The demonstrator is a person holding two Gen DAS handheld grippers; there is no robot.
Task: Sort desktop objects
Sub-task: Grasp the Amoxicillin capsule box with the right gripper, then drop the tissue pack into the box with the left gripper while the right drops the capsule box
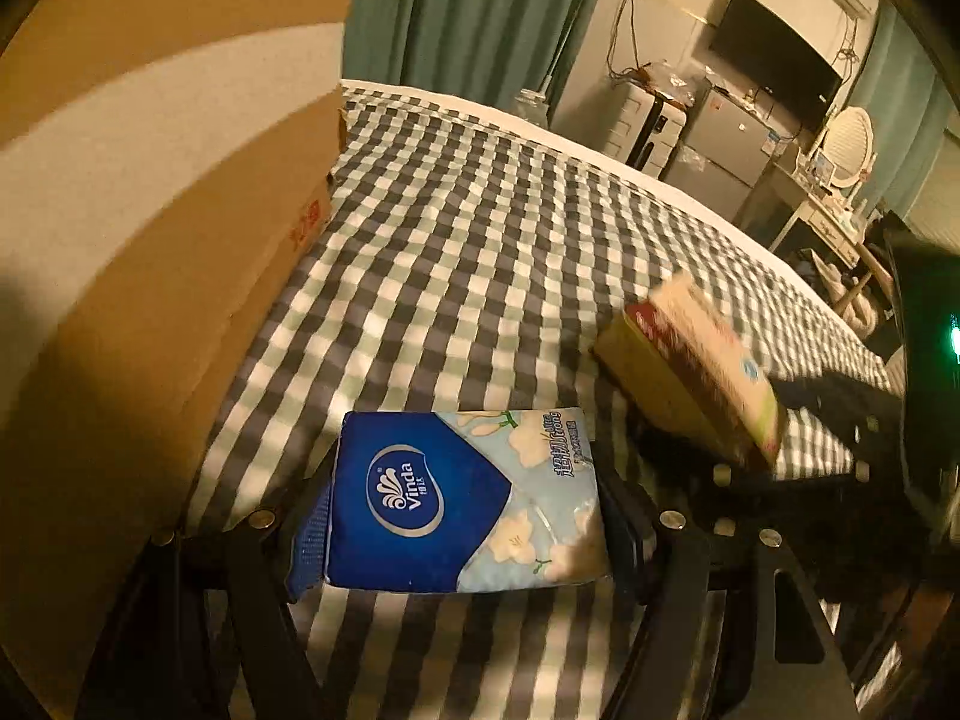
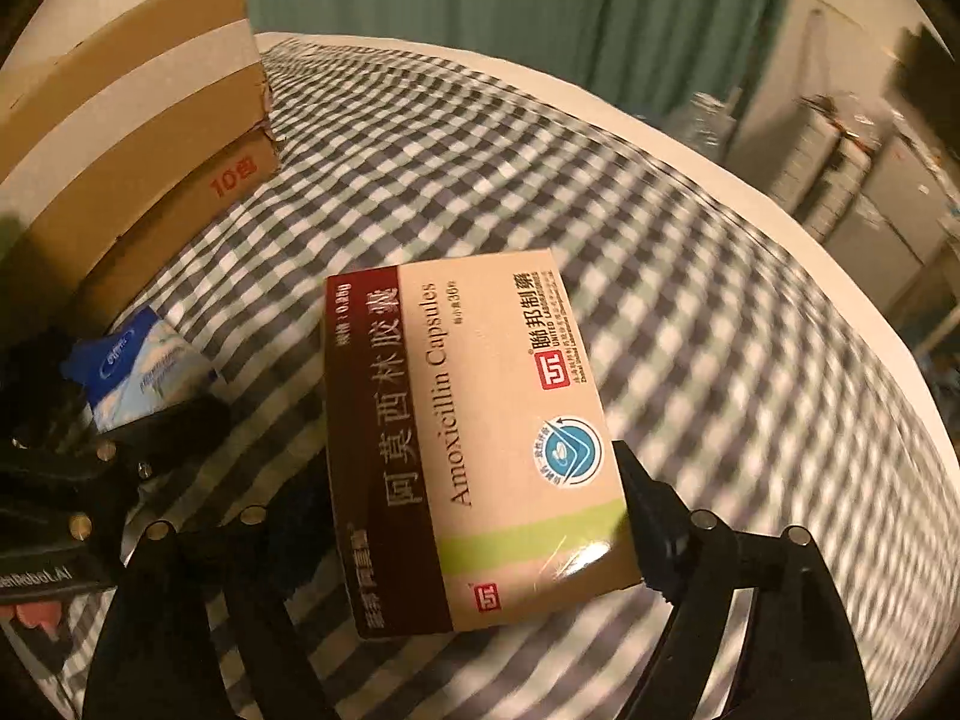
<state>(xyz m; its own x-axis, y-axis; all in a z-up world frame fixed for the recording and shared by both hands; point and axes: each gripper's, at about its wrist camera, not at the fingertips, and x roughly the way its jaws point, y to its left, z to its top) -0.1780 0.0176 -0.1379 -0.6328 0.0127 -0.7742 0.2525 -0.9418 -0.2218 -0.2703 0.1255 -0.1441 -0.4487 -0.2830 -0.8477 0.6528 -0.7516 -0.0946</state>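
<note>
A blue Vinda tissue pack [image 1: 462, 498] with a pale flower print sits between my left gripper's [image 1: 468, 519] black fingers, which are shut on its two sides just above the checked cloth [image 1: 480, 240]. My right gripper [image 2: 474, 480] is shut on a beige and dark red Amoxicillin medicine box [image 2: 480, 432], held tilted over the cloth; its left finger is hidden behind the box. In the left wrist view the medicine box [image 1: 690, 372] hangs to the right of the tissue pack. The right wrist view shows the tissue pack [image 2: 144, 372] low at the left.
A large cardboard box [image 1: 180, 210] with a pale tape band stands on the left side of the cloth, close to the tissue pack, and appears as well in the right wrist view [image 2: 132, 138]. Green curtains, a TV, cabinets and a dressing table lie beyond the far edge.
</note>
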